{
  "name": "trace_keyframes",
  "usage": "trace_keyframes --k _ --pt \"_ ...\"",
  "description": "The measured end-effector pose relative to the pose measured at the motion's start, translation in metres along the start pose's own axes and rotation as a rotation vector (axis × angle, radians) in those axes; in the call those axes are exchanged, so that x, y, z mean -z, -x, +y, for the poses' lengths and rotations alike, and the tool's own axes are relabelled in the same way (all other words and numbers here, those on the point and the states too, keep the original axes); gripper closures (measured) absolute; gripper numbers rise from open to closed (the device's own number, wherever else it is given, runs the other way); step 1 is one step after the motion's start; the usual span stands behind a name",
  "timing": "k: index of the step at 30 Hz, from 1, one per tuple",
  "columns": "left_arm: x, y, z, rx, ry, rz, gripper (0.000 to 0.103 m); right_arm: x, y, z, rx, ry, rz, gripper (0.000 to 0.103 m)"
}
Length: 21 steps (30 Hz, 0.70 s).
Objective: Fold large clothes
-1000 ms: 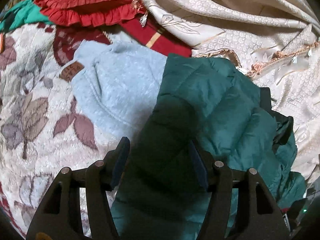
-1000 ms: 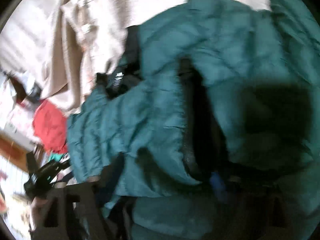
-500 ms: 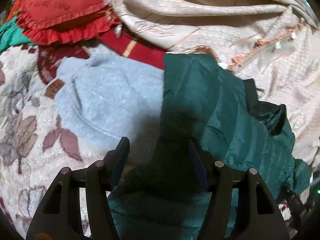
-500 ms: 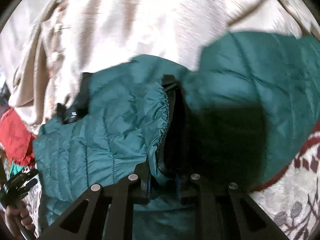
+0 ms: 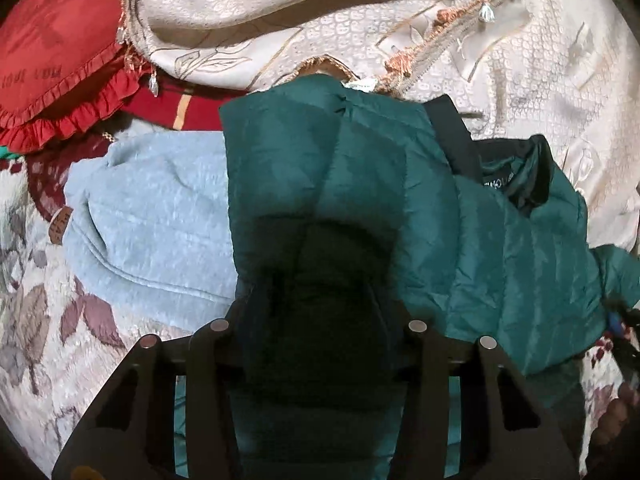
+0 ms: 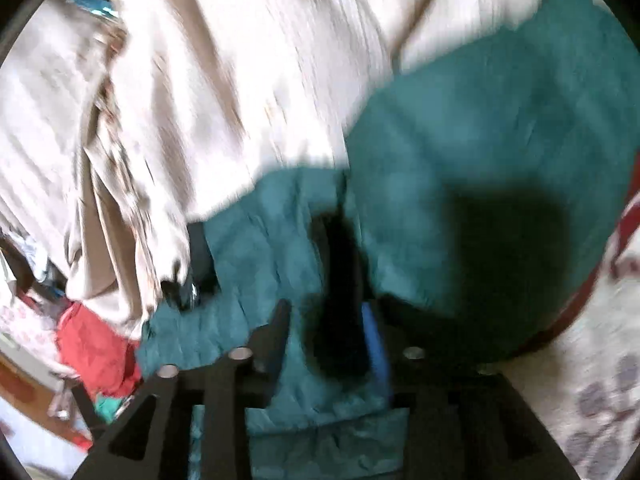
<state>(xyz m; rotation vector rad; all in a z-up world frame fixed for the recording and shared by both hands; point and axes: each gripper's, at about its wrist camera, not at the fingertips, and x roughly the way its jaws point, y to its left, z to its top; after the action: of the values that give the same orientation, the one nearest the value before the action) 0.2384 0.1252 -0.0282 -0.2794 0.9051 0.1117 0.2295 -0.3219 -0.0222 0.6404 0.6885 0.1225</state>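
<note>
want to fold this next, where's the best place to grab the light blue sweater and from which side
Probably the light blue sweater is best pinched at its free ribbed edge nearest the camera in the left wrist view, coming in from the bare floral bedspread side. The opposite side is tucked under the green puffer jacket, so pulling there would drag the jacket. The thick, soft edge lies flat and exposed.

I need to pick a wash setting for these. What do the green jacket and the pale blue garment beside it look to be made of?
Green jacket: likely thin synthetic shell, nylon or polyester, padded; it has a slight sheen and stitched quilt channels. Pale blue garment: seems a soft matte knit, perhaps cotton fleece; a fuzzy heathered surface with a raised seam.
</note>
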Motion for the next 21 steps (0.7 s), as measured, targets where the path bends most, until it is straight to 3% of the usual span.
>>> trace_keyframes --k 3,6,8,10,12,18,20,21 --pt "0.001 -0.001 -0.001 -0.010 0.003 0.001 0.058 0.005 0.007 0.022 0.008 0.116 -0.051 0.063" --pt "0.001 -0.002 -0.003 -0.023 -0.001 -0.004 0.058 0.025 -0.021 0.048 0.026 0.301 0.110 0.063" --pt "0.002 -0.003 -0.003 -0.026 0.001 -0.011 0.058 0.037 -0.040 0.056 0.053 0.371 0.165 0.063" --pt "0.003 -0.003 -0.003 -0.029 0.002 -0.015 0.056 0.044 -0.062 0.051 0.123 0.395 0.220 0.063" --pt "0.007 -0.006 -0.005 -0.025 -0.005 0.008 0.053 0.046 -0.077 0.035 0.116 0.352 0.269 0.063" --pt "0.007 -0.013 -0.005 -0.043 -0.004 0.064 0.046 0.041 -0.070 0.032 0.116 0.362 0.256 0.063" --pt "0.005 -0.007 -0.003 -0.046 0.016 0.069 0.046 0.035 -0.058 0.039 0.111 0.356 0.199 0.063" --pt "0.004 -0.003 -0.002 -0.046 0.028 0.065 0.046 0.026 -0.040 0.039 0.120 0.348 0.131 0.063"
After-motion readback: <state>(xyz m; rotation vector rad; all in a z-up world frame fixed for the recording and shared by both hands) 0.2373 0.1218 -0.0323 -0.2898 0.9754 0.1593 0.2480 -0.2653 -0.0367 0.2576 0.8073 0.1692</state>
